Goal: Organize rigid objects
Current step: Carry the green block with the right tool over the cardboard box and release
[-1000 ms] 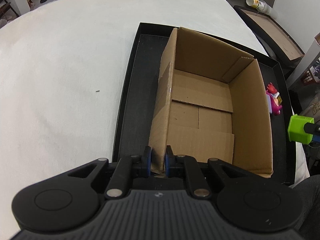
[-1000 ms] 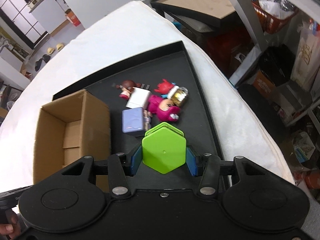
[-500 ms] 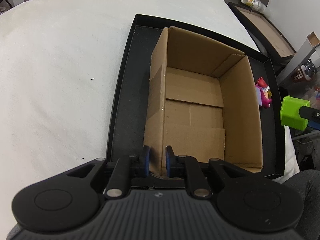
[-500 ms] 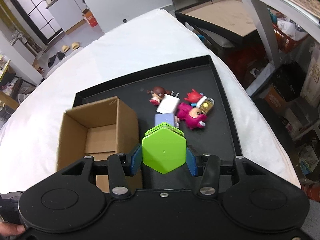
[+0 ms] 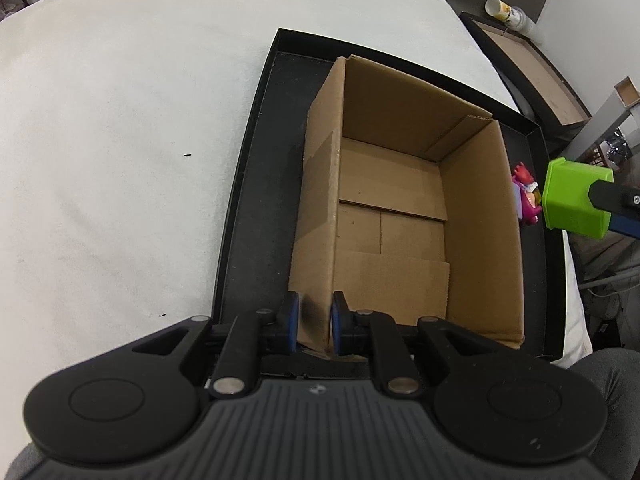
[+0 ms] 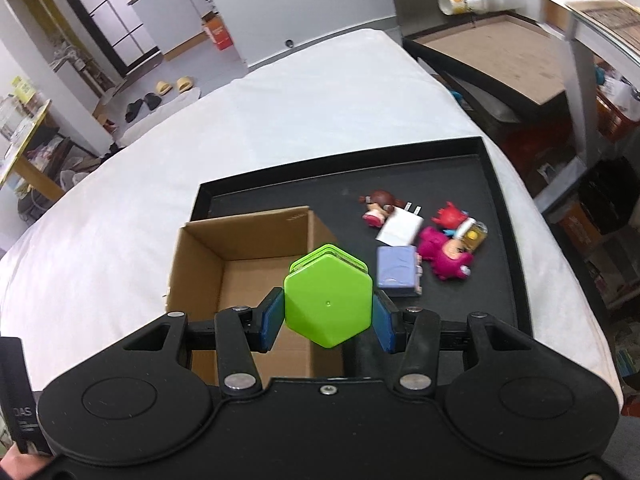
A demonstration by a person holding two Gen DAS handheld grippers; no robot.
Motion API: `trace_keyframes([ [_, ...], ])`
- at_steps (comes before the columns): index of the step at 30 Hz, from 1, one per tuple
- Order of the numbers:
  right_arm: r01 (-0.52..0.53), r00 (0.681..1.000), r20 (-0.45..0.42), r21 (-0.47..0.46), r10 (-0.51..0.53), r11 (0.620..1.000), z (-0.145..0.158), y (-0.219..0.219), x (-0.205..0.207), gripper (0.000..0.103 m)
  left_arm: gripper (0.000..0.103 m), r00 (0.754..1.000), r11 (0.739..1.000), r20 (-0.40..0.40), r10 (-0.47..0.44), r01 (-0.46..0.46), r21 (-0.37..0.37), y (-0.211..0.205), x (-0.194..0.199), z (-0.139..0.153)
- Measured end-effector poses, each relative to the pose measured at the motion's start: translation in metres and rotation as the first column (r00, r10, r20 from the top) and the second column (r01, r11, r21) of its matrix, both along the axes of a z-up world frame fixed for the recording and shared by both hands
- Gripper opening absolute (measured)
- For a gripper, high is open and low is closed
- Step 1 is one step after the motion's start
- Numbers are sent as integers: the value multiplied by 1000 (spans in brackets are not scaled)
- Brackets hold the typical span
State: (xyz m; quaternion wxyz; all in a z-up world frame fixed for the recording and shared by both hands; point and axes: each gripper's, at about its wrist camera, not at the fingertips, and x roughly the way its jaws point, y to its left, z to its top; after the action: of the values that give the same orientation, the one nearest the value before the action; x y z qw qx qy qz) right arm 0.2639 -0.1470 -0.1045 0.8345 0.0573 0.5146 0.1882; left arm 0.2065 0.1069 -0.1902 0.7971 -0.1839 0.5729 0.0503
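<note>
- The white-covered desk [image 5: 120, 160] carries a black tray [image 5: 256, 184], bare cloth filling the left side of both views.
- On the tray's left part stands an open cardboard box [image 5: 392, 216], upright, nothing visible inside but its folded bottom flaps.
- The left gripper [image 5: 314, 322] has its fingers [image 5: 291, 320] closed tight on the box's near-left corner wall, one blue pad outside and one inside the cardboard.
- The right gripper [image 6: 327, 316] has its fingers [image 6: 270, 318] partly closed on a lime-green hexagonal container [image 6: 328, 300], a blue pad pressed to each of two opposite sides. It hangs in the air above the box's right wall; from the left wrist it shows just right of the box, above the tray's right strip.
- Right of the box, on the tray floor, lies a cluster of small things: a lavender block [image 6: 396, 272], a white plug charger [image 6: 400, 226], a brown-haired figurine [image 6: 378, 208], a magenta toy [image 6: 444, 254] and a red figure [image 6: 450, 214], close together, some touching.
- Beyond the desk, at right, sits another dark tray [image 6: 500, 56] with a stack of paper cups [image 6: 468, 2] lying at its far edge.
</note>
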Motion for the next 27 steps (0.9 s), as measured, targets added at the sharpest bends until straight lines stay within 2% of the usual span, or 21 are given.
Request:
trace_keyframes([
  [27,-128,991,-49,-13,127,992,-19,78,14,46,14,999,998,-45,22,-25,-54,9,12,-14],
])
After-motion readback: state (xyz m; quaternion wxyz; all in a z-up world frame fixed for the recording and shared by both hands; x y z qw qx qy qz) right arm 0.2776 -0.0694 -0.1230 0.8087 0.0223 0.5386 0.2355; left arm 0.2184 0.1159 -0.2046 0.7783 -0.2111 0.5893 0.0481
